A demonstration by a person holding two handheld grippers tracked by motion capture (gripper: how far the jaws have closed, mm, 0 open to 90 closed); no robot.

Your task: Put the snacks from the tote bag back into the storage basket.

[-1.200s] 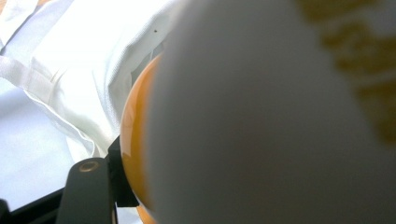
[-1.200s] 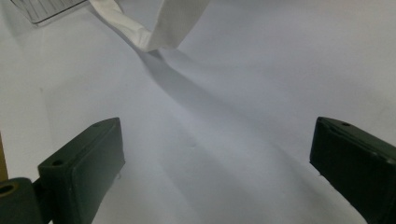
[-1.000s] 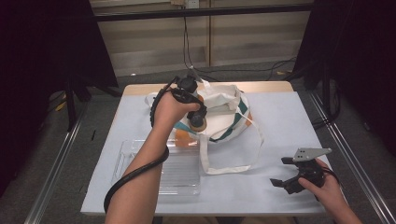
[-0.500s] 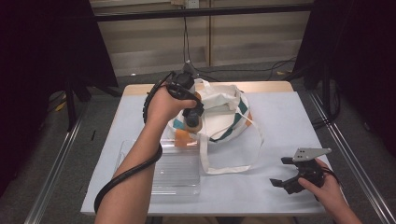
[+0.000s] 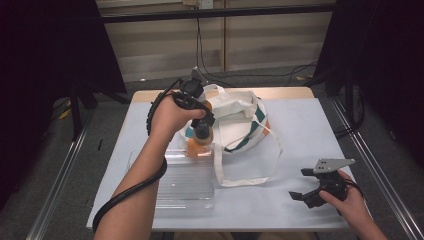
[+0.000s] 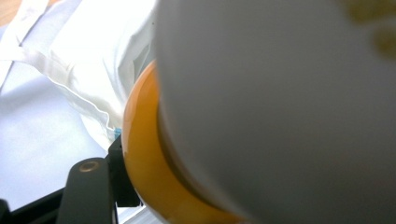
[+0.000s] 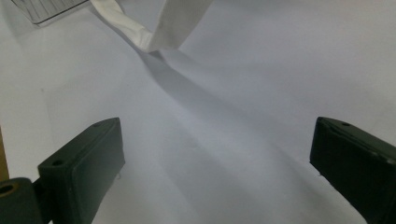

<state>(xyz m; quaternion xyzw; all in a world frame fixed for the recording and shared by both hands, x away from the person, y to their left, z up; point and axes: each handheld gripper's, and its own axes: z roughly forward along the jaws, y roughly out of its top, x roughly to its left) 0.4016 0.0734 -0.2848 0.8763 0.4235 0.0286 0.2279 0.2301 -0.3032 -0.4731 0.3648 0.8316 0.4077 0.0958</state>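
On the near left of the desk (image 5: 310,125) lies a clear plastic tray (image 5: 180,182), flat on the white cover, its far edge just beside the orange object. Above and just beyond that far edge, the left claw (image 5: 202,135) points down and is clamped on an orange-and-white bottle-like container (image 5: 199,146), which hangs over the seam between the tray and the tote bag. In the left gripper view the container (image 6: 261,112) sits very close to the lens: a pale white body with an orange band around it, pressed against one black jaw at the lower left; its exact kind is hard to tell from the blur. The person's left forearm reaches in from the near edge, with the gripper's black cable looped under it.

Just right of the container, at the desk's far centre, rests a white cloth tote bag (image 5: 240,125) with teal trim, crumpled and open. Its long white strap (image 5: 245,177) loops toward the near side and lies flat on the desk; the loop's end shows in the right gripper view (image 7: 159,32).

At the near right, the right claw (image 5: 304,187) rests low by the desk surface with its jaws spread wide apart and nothing between them, well apart from the bag.
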